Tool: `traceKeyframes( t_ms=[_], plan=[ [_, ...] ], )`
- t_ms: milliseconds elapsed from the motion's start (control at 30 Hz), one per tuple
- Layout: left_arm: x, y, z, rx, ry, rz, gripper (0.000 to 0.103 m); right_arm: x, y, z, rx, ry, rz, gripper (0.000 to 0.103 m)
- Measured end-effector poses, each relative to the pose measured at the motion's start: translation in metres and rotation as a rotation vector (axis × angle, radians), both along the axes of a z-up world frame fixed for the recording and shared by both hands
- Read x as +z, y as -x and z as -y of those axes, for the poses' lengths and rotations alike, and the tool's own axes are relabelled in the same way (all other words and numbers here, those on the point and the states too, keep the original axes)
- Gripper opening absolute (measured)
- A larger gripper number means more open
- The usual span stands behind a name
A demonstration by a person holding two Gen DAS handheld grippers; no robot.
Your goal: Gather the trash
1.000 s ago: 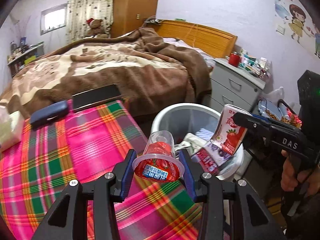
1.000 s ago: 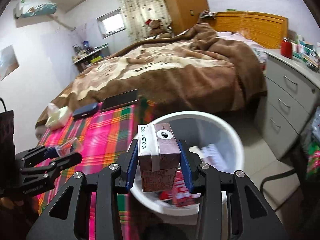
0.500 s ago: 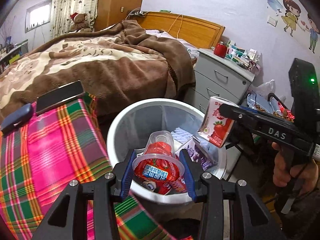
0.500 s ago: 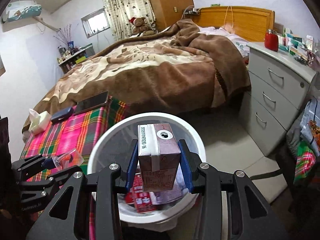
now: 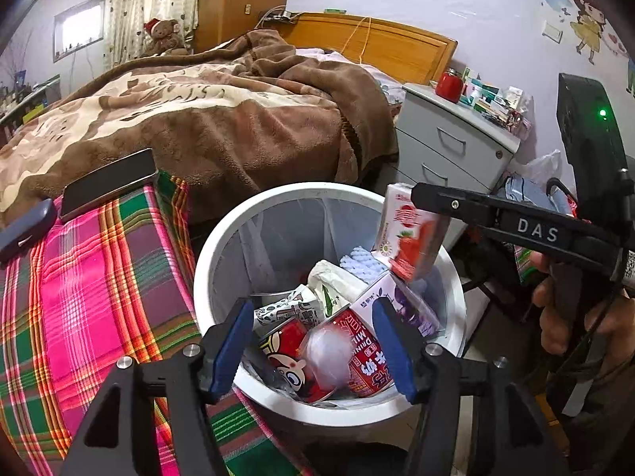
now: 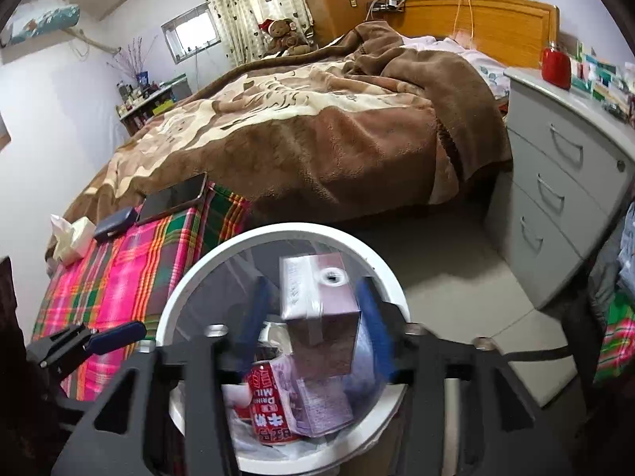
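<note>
A white trash bin (image 5: 278, 192) holds several cartons and wrappers. My left gripper (image 5: 313, 347) hangs over its near rim with its jaws opening. A clear plastic cup with a red label (image 5: 327, 357) is blurred between the blue pads and touches neither. My right gripper (image 6: 315, 313) is over the same bin (image 6: 301, 230), its jaws also opening. A small strawberry milk carton (image 6: 317, 309) sits blurred between its pads with a gap on each side. From the left wrist view this carton (image 5: 410, 238) hangs tilted just under the right gripper's finger (image 5: 456, 204).
A table with pink and green plaid cloth (image 5: 99, 297) stands left of the bin, with a phone (image 5: 107, 182), a dark case (image 5: 24, 226) and a tissue pack (image 6: 71, 238) on it. Behind is a bed under a brown blanket (image 5: 238, 119). A grey nightstand (image 5: 448, 150) is at the right.
Both grippers moved from over the table edge to above the bin. Their jaws have spread, and the cup and the carton have come loose from the pads and are dropping.
</note>
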State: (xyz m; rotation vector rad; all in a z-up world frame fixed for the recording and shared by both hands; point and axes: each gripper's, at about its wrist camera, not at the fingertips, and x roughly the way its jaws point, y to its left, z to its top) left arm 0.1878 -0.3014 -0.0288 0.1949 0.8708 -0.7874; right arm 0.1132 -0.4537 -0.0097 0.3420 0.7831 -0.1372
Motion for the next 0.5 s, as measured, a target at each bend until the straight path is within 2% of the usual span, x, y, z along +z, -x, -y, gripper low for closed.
traceKeyframes(
  t_ms=[400, 500],
  plan=[
    [0.019, 0.019, -0.019, 0.033, 0.023, 0.035, 0.065, 0.01, 0.022, -0.004, -0.012, -0.015, 0.046, 0.062],
    [0.024, 0.029, -0.028, 0.071, 0.04, 0.045, 0.065, 0.013, 0.033, -0.011, -0.015, -0.002, 0.065, 0.062]
  ],
)
